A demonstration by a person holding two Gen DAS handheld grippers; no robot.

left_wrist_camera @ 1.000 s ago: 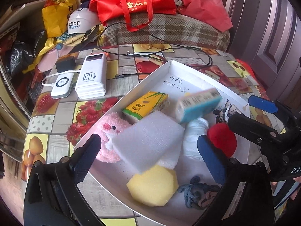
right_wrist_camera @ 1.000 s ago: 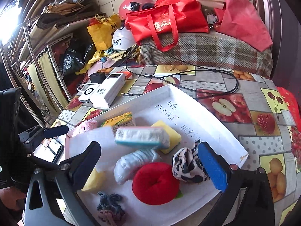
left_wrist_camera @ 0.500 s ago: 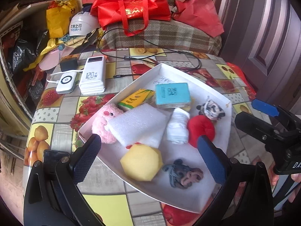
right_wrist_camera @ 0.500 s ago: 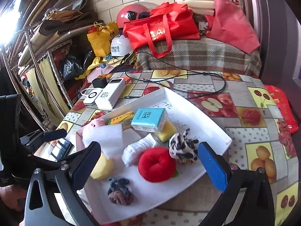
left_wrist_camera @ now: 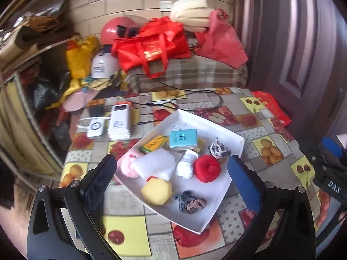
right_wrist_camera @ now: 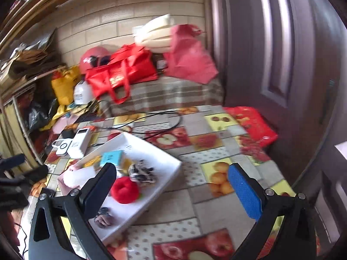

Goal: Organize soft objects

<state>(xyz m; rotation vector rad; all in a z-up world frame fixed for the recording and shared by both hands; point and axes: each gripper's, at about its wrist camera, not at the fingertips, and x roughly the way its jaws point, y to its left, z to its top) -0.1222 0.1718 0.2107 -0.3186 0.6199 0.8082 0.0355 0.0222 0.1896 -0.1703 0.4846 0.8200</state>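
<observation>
A white tray [left_wrist_camera: 225, 133] sits on the fruit-pattern table and holds soft things: a red plush ball [left_wrist_camera: 207, 168], a yellow sponge [left_wrist_camera: 156, 191], white foam [left_wrist_camera: 155, 163], a pink plush [left_wrist_camera: 128, 162], a rolled white cloth [left_wrist_camera: 187, 165], a teal tissue pack [left_wrist_camera: 183, 139], a spotted scrunchie [left_wrist_camera: 219, 149] and a grey-brown hair tie [left_wrist_camera: 190, 201]. My left gripper [left_wrist_camera: 171, 182] is open and empty, above and in front of the tray. My right gripper [right_wrist_camera: 171, 189] is open and empty, to the right of the tray [right_wrist_camera: 171, 162]; the red ball [right_wrist_camera: 124, 189] shows there too.
White power banks [left_wrist_camera: 119, 124] and a black cable [left_wrist_camera: 195, 106] lie at the table's back left. Red bags [left_wrist_camera: 151, 45], helmets and a plaid-covered box stand behind. A dark door [right_wrist_camera: 282, 65] is on the right. A red packet [right_wrist_camera: 253, 125] lies at the table's right edge.
Both grippers have pulled back and up from the tray, so it looks smaller. The right wrist view has swung right. The teal tissue pack now lies flat in the tray.
</observation>
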